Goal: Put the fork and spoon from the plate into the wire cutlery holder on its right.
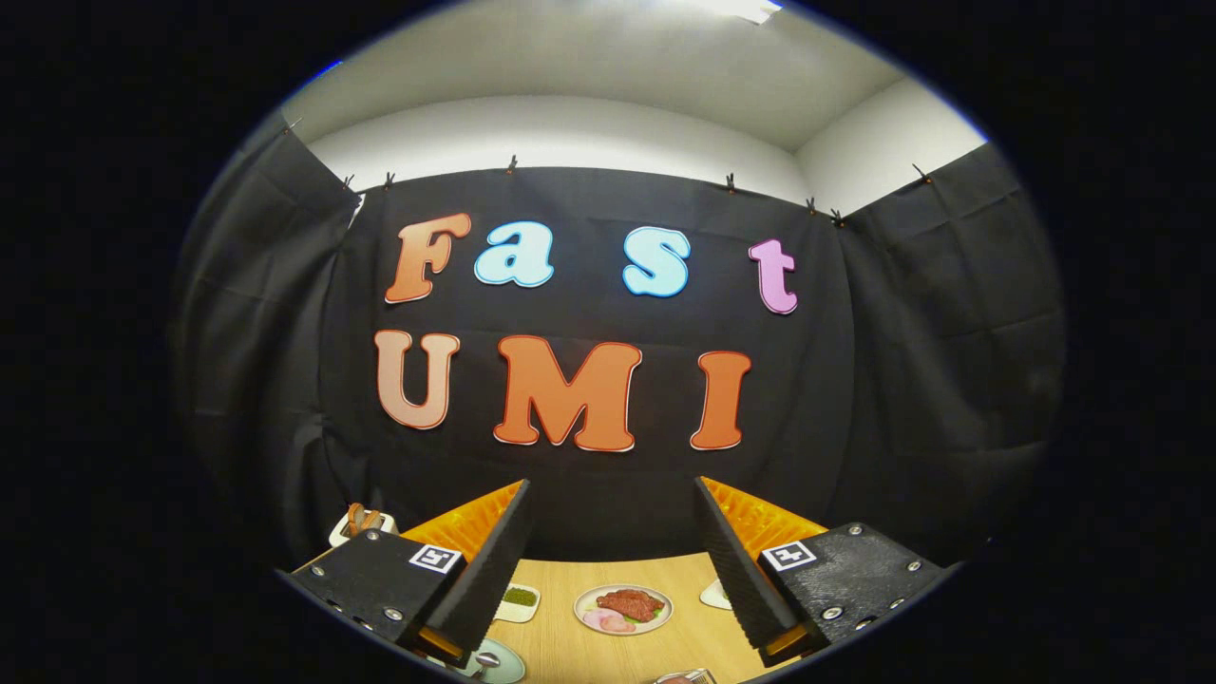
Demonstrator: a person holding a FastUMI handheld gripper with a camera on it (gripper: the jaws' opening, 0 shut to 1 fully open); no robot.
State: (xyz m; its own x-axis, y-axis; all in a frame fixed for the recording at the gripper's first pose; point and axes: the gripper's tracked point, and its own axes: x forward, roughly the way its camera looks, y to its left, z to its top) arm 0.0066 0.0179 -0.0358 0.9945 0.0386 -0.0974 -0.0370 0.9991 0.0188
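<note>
- The tongs (613,556) hang spread wide above the pale wooden surface (560,646), two fingers apart and gripping nothing.
- Between the fingers, further off — one round plate of meat and pink slices (622,609).
- One small white square dish of green food (519,601) sits by the left finger; another white dish (714,595) peeks out by the right.
- Under the left finger, one pale green plate (502,663) carries a metal spoon (486,659).
- The wire cutlery holder's rim (692,676) shows nearest, just right of that plate.
- One white dish with brown pieces (359,523) stands far left.

A dish of food (622,609) lies on the table (570,646) between the gripper (612,560) fingers.
</note>
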